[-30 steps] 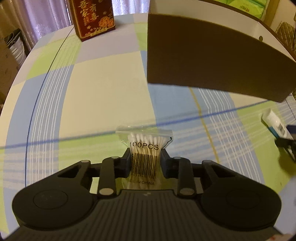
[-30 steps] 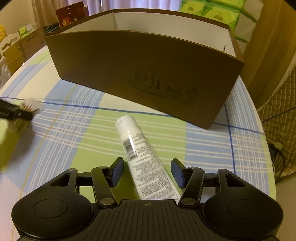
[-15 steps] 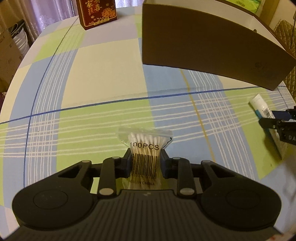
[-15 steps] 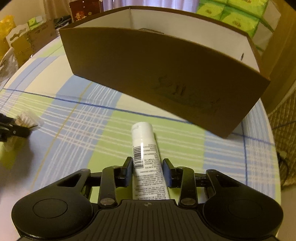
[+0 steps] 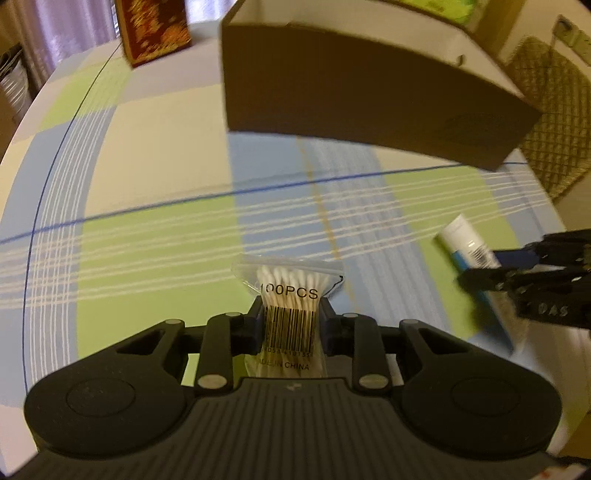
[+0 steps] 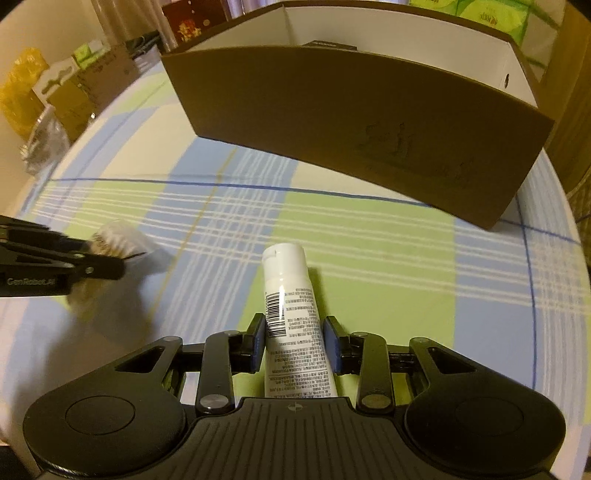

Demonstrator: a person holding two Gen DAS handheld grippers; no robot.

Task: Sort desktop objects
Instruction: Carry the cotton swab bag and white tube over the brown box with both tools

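Note:
My left gripper (image 5: 290, 325) is shut on a clear bag of cotton swabs (image 5: 288, 291) marked 100PCS, held above the plaid tablecloth. My right gripper (image 6: 295, 343) is shut on a white tube (image 6: 291, 295) with a barcode, cap pointing away from me. A brown cardboard box (image 5: 354, 96) with a white inside stands ahead of both, open at the top (image 6: 369, 122). In the left wrist view the right gripper (image 5: 495, 269) with the tube (image 5: 465, 243) shows at the right. In the right wrist view the left gripper (image 6: 107, 266) with the swab bag (image 6: 122, 240) shows at the left.
A red and gold box (image 5: 155, 29) stands at the far left of the table. Green packs (image 6: 487, 14) sit behind the brown box. Cartons and bags (image 6: 66, 92) lie beyond the table's left edge. A woven chair back (image 5: 554, 110) is at the right.
The right gripper went from open around the tube to shut on it and has lifted it. Both grippers have risen and come closer to the brown box, the left still holding the swab bag.

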